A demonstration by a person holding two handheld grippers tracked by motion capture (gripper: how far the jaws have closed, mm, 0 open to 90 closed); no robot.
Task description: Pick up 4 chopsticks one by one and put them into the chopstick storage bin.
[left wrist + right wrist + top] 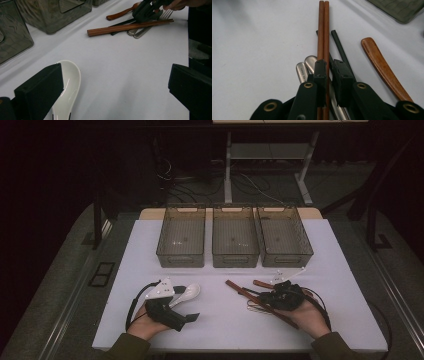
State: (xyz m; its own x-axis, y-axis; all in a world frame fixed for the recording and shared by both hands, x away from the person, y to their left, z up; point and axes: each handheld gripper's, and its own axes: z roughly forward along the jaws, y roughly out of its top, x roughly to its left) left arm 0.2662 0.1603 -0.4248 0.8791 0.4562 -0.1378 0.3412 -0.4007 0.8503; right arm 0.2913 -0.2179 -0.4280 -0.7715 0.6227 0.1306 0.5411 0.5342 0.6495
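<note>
My right gripper [268, 298] rests over a pile of cutlery at the table's front right. In the right gripper view its jaws [330, 63] stand nearly together, shut on a pair of brown chopsticks [323, 30] that lies flat and runs away from them. Beside the pair lie black chopsticks [339, 47], metal handles [307, 65] and a wooden spoon [382, 65]. My left gripper [186, 304] is open at the front left, jaws wide apart [115, 82]. A white ceramic spoon [71, 82] lies by its left jaw, partly hidden behind it.
Three see-through bins [181, 237] [235, 237] [285, 237] stand side by side at the back of the white table [225, 320]. Bare tabletop separates the white spoon [188, 293] from the cutlery pile [130, 26].
</note>
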